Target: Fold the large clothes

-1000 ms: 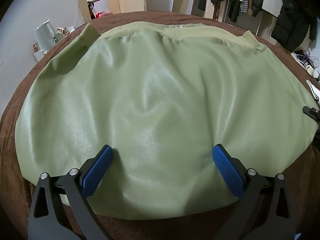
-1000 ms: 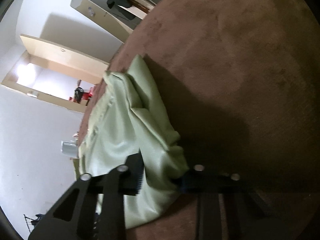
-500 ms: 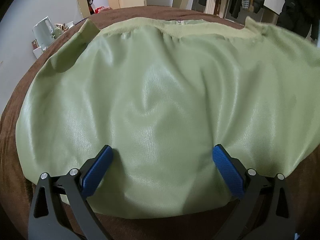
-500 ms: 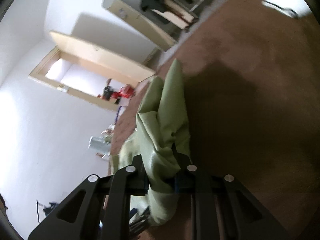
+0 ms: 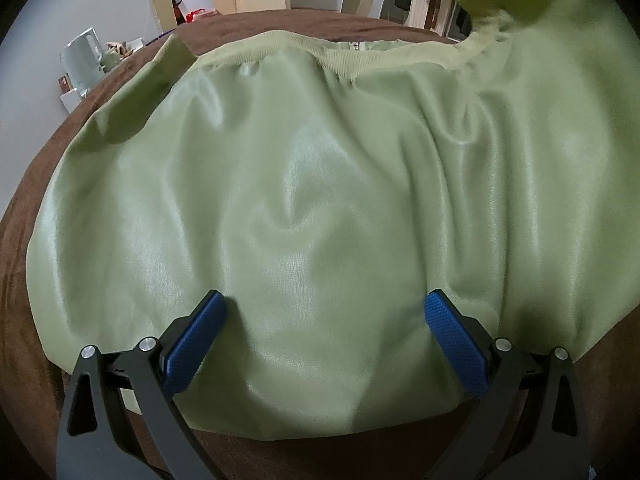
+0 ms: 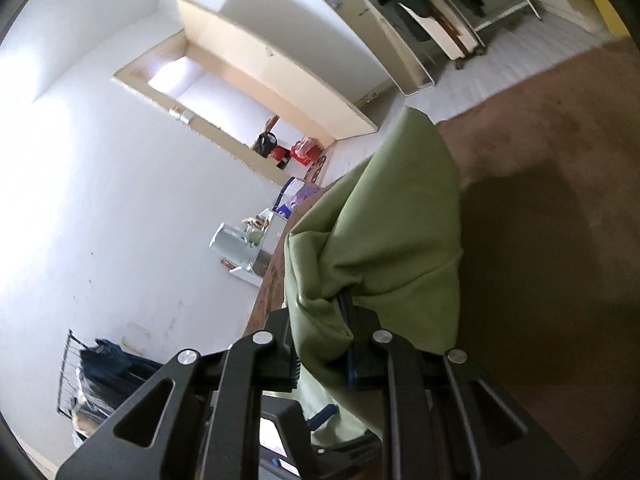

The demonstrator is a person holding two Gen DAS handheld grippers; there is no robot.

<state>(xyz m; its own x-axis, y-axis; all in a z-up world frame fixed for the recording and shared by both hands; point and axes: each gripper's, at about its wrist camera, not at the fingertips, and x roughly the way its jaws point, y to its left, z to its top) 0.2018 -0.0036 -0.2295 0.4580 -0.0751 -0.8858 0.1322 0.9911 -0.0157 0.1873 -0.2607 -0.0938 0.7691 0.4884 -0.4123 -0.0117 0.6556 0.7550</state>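
1. A green faux-leather jacket (image 5: 304,200) is lying spread over a brown-covered table (image 5: 24,320), ribbed hem at the far edge.
2. The left gripper (image 5: 326,312) is resting on the jacket's near part, jaws spread wide, gripping nothing.
3. The right gripper (image 6: 320,344) is pinching a bunched jacket fold, holding it raised above the table.

A brown-covered surface (image 5: 280,24) (possibly a bed) carries the pale green garment (image 5: 320,184), spread across it.
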